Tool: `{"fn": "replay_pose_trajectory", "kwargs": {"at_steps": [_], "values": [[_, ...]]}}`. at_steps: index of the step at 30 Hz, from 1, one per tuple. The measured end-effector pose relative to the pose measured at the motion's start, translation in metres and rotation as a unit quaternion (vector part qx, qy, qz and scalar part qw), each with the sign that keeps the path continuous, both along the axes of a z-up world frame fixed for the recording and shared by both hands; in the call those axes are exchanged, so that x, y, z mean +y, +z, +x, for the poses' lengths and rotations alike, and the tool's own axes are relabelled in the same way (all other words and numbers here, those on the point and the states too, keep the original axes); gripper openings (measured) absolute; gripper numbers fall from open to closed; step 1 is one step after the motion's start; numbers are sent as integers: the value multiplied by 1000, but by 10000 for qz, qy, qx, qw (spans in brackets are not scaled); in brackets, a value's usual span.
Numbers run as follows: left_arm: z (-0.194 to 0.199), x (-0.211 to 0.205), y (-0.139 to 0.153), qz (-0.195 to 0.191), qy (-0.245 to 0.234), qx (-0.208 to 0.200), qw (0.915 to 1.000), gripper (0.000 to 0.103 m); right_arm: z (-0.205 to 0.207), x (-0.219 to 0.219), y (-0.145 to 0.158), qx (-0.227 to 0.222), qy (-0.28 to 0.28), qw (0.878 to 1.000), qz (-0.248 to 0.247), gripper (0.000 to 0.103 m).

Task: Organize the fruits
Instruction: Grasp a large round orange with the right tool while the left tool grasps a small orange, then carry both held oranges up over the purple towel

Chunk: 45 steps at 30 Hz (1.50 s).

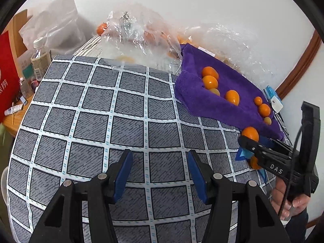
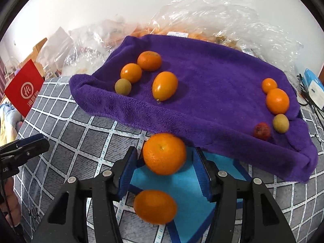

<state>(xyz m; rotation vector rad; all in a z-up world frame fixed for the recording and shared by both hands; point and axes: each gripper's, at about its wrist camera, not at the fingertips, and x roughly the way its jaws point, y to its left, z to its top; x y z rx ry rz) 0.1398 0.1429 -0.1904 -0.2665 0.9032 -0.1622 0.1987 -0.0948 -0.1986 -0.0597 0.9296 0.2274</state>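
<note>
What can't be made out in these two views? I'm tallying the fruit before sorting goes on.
- Fruit in the clear plastic bags: both views, crinkled film blurs any count.
- Blue tray: right wrist view, right gripper covers its sides; bottom edge crops it.
- Lower orange: blurred.
- Left wrist view: right gripper hides that orange.

Left gripper (image 1: pixel 160 174): black plastic arms, blue pads, round silver screws. Right gripper (image 2: pixel 165 175), beside the purple towel (image 2: pixel 202 93): white "DAS" lettering, black cable.

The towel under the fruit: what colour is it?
Purple; the towel shows best in the right wrist view.
</note>
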Motion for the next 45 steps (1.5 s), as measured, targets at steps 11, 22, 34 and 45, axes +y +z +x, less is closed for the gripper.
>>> {"fn": "replay_pose_trajectory", "kwargs": {"at_steps": [11, 22, 34, 45], "values": [[0, -5, -1, 42, 106, -64, 9999, 60, -14, -4, 15, -322, 95, 9994, 12, 39], [-3, -30, 6, -173, 70, 161, 9997, 59, -55, -65, 43, -746, -320, 9966, 168, 39], [-3, -131, 19, -115, -1073, -58, 9941, 59, -83, -138, 19, -547, -800, 9953, -66, 39], [4, -185, 5, 318, -1304, 174, 9908, 59, -94, -173, 10, -474, -1042, 9933, 133, 39]]}}
